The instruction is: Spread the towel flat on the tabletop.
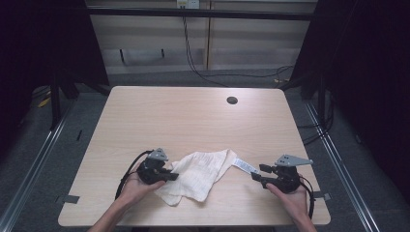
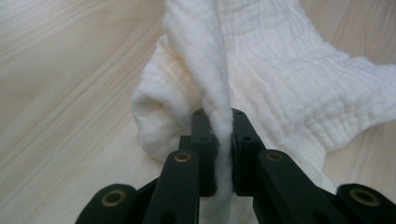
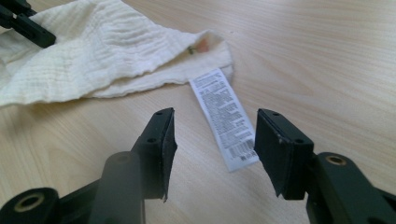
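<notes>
Fingers (image 2: 205, 135) of the left gripper (image 2: 218, 140) are pinching a ridge of cream cloth (image 2: 289, 88) on the counter (image 1: 193, 111); the right gripper (image 3: 215, 149), fingers apart, is hovering over the cloth's printed label (image 3: 224, 116).

My worktop (image 1: 193, 116) is pale wood grain with rounded corners and a dark round hole (image 1: 232, 100) near its far edge; a crumpled cream cloth (image 1: 200, 175) lies on it, its white label (image 1: 244, 166) flat on the wood

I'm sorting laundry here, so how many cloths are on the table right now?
1. The white cloth lies crumpled near the table's front edge, between the two grippers, its printed label stretched toward the right gripper. The left gripper pinches a fold of it.
</notes>
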### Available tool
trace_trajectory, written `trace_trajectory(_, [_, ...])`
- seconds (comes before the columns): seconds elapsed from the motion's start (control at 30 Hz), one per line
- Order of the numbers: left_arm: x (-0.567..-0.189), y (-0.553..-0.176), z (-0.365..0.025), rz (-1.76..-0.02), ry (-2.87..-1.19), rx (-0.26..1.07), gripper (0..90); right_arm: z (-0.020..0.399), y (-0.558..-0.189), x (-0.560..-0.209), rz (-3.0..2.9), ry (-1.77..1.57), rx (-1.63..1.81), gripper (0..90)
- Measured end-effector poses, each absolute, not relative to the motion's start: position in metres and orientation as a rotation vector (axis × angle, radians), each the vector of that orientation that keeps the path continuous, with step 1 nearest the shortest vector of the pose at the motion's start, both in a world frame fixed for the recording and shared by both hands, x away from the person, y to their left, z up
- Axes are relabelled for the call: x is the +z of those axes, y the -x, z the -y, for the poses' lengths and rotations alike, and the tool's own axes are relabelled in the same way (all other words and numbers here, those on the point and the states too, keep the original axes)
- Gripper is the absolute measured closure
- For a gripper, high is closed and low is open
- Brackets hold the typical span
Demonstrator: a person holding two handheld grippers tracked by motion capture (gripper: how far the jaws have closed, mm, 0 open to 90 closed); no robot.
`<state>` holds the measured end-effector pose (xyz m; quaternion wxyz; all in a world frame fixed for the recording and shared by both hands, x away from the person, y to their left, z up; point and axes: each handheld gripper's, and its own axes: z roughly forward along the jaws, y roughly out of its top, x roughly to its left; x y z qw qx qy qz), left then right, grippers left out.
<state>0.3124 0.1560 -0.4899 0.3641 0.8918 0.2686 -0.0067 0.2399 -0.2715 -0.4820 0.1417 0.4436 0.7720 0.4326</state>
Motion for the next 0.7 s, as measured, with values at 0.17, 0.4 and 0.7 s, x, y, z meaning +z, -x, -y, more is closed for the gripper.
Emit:
trace_trajectory(0.17, [-0.491, -0.308, -0.176, -0.699, -2.284, -0.021, 78.9, 0.268, -0.242, -0.485, -2.257, -1.284, 1.222, 47.0])
trace_trajectory(0.4, [-0.490, -0.305, -0.195, -0.731, -2.264, -0.033, 62.2, 0.259, -0.243, -0.484, -2.290, -1.253, 1.222, 48.6])
trace_trajectory(0.7, [-0.462, -0.300, -0.195, -0.698, -2.143, 0.066, 51.8, 0.245, -0.252, -0.479, -2.322, -1.223, 1.255, 51.8])
